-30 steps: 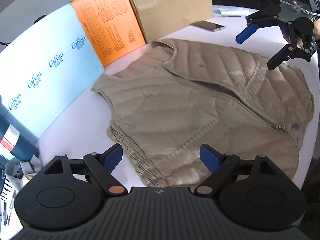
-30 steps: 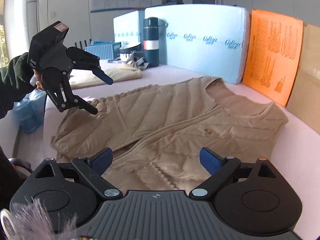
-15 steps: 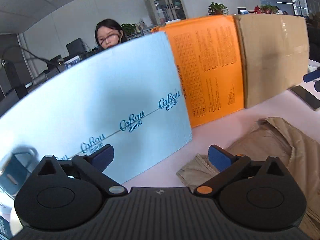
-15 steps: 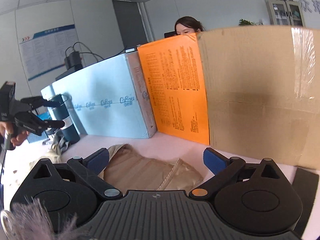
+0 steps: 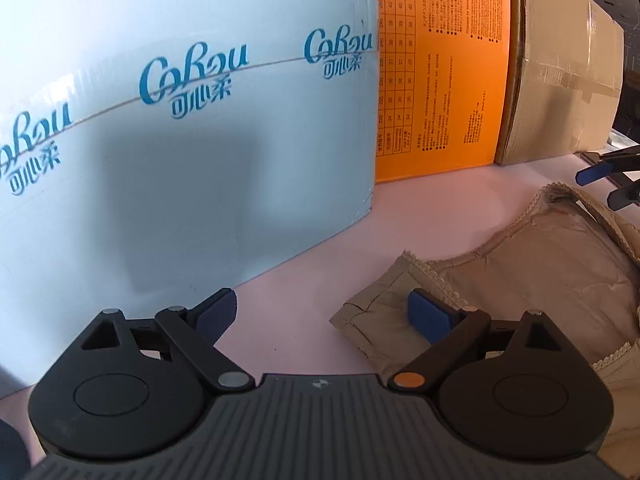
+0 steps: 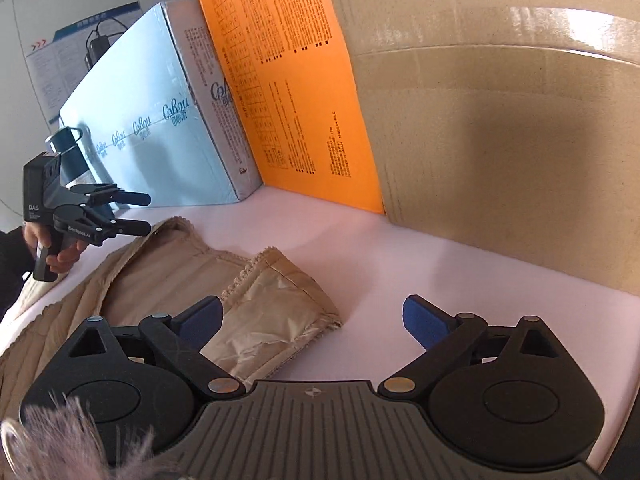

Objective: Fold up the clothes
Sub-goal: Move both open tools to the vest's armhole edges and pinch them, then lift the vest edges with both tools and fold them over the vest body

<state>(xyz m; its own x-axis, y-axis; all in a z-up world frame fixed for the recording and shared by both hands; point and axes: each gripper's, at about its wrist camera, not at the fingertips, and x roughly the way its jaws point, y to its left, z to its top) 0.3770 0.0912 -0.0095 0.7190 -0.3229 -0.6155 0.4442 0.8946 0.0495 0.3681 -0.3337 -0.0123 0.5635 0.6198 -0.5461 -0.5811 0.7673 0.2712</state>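
Both grippers dropped low toward the table since 0.5 s ago; the woman behind the boxes is out of frame now.

Left wrist view: left gripper [image 5: 322,314] spread wide, holding nothing. Its right blue pad [image 5: 428,314] sits over the shoulder-strap corner of the beige quilted vest [image 5: 540,264]; I can't tell if it touches. Left pad is over bare pink tabletop [image 5: 304,276]. Pale blue "CoRou" carton [image 5: 180,140] stands close ahead-left, with the orange printed box [image 5: 440,68] and brown cardboard box [image 5: 560,72] further right. A strip of open table runs between the cartons and the vest's neck edge.

Right wrist view: right gripper [image 6: 314,320] also spread wide, empty. Left pad is over the other strap; the strap's end points into the gap. Right pad is over bare table. Cardboard wall is near on the right, and the table ahead is open up to it.
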